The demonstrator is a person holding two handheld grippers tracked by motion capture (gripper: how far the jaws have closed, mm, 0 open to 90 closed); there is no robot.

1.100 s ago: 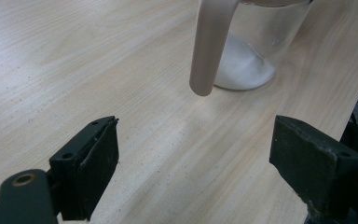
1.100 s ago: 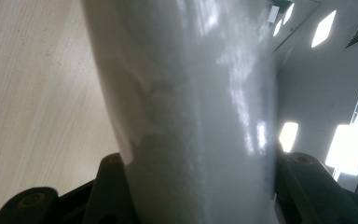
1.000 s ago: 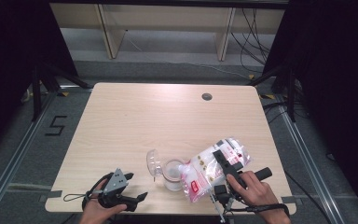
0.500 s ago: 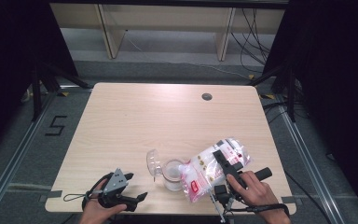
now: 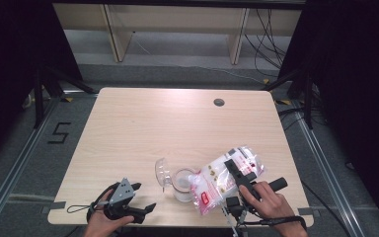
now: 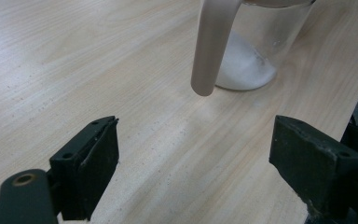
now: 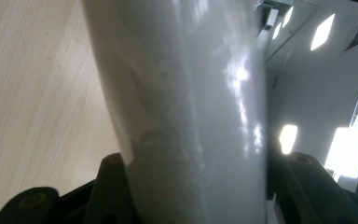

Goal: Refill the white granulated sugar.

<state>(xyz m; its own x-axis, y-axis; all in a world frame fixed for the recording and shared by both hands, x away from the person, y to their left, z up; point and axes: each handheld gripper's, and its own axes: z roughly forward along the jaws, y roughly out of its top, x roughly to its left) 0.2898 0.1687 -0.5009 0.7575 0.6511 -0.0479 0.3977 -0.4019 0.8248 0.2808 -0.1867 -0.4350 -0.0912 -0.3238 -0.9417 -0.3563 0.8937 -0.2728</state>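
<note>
Wooden worktop [image 5: 143, 128], near edge: right claw [image 5: 237, 173] clamped on white powder bag [image 5: 222, 177], tilted over clear jug [image 5: 180, 182]. Left claw [image 5: 140, 200] jaws apart, empty, facing the jug's handle [image 6: 212, 46].

we find the cup [image 5: 182, 183] standing on the bench [image 5: 177, 128] near its front edge, about midway across. the bag [image 5: 224, 177] lies tilted just right of the cup, its lower end touching the cup's rim, with the right claw [image 5: 237, 170] clamped around it. the left claw [image 5: 137, 202] rests at the front left, well left of the cup. a hole [image 5: 219, 102] sits in the bench far behind, toward the right.
</note>
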